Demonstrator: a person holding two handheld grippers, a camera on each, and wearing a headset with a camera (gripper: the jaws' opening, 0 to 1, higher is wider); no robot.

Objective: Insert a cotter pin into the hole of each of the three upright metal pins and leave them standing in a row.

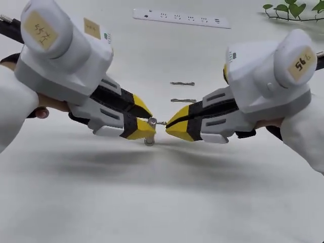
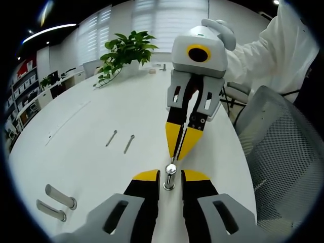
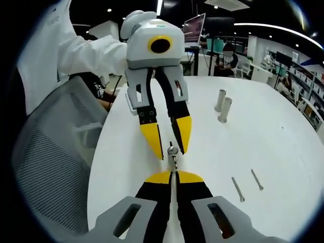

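On white table [image 1: 162,202]: left gripper [image 1: 150,123], jaws parted, straddling upright metal pin [image 2: 170,177] with slight gaps either side; right gripper [image 1: 168,124] facing it, jaws closed on cotter pin [image 3: 174,161], tip at that pin's head. Well apart: two spare metal pins [image 3: 225,110], two loose cotter pins [image 1: 183,83].

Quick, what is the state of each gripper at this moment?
Left gripper: open, one jaw on each side of the upright metal pin.
Right gripper: closed, holding a cotter pin.
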